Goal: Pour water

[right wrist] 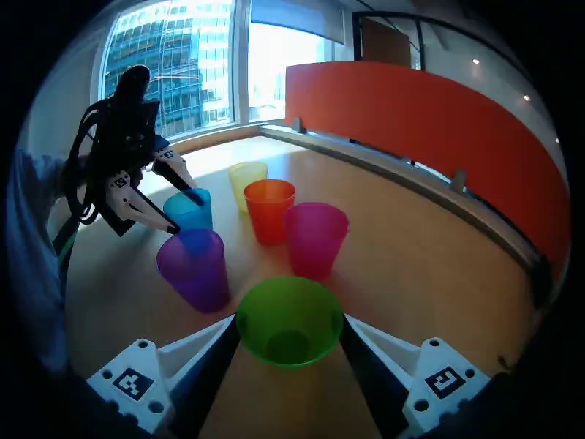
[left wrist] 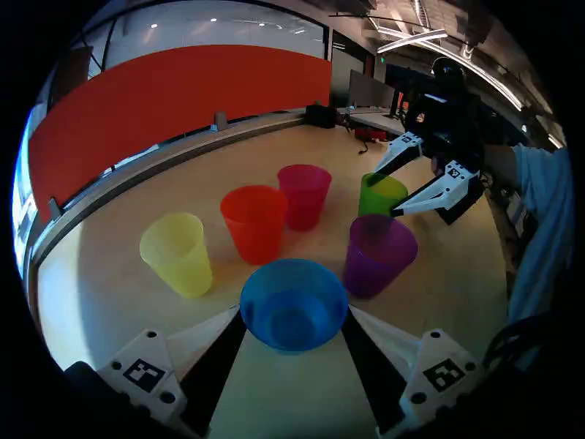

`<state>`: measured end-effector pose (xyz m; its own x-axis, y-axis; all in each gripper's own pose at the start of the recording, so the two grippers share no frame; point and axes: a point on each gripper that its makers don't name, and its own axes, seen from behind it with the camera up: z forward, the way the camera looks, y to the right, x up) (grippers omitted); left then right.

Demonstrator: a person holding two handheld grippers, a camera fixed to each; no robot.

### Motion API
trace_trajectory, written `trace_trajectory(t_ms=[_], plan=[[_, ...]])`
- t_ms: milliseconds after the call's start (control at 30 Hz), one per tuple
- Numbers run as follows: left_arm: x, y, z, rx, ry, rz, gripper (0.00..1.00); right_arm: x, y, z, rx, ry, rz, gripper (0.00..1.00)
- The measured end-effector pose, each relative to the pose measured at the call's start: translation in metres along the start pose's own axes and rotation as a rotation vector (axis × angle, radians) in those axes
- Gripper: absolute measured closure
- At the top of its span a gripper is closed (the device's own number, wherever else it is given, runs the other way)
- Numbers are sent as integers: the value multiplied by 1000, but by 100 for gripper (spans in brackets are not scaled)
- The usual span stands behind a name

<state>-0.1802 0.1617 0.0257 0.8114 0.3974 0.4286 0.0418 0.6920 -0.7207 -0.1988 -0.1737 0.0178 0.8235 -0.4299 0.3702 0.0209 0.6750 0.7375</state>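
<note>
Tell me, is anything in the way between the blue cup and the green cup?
Yes. The purple cup stands roughly between them. The blue cup sits between the left gripper's fingers, and the green cup sits between the right gripper's fingers.

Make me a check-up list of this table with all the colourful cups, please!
Surface: light wooden table, no spills seen.
Job's things: six upright cups: yellow cup, orange cup, pink cup, purple cup, blue cup, green cup; water too hard to make out.
Clutter: dark box at the table's far end.
Grippers: left gripper straddles the blue cup, right gripper straddles the green cup; whether they squeeze is unclear.
Cables: black cables loop beside the left gripper.
Surroundings: red partition, windows, a person's sleeve.
</note>
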Motion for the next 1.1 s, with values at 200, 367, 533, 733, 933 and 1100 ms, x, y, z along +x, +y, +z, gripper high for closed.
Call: trace_trajectory(t_ms=[200,367,533,733,933,1100], plan=[[1,0,-1,1,6,-2,14,4,-1,-1,-3,13,4,7],[2,-3,-2,5,17,-15,14,11,-1,-6,-5,32,7,7],[9,-5,-7,12,41,-28,14,16,-1,-10,-9,41,3,7],[22,-5,-17,20,76,-28,14,23,-3,-15,-13,55,0,7],[42,-9,-31,46,127,-15,14,33,-4,-22,-18,78,-8,7],[61,-12,-44,66,173,-9,14,45,-4,-29,-27,105,-15,7]])
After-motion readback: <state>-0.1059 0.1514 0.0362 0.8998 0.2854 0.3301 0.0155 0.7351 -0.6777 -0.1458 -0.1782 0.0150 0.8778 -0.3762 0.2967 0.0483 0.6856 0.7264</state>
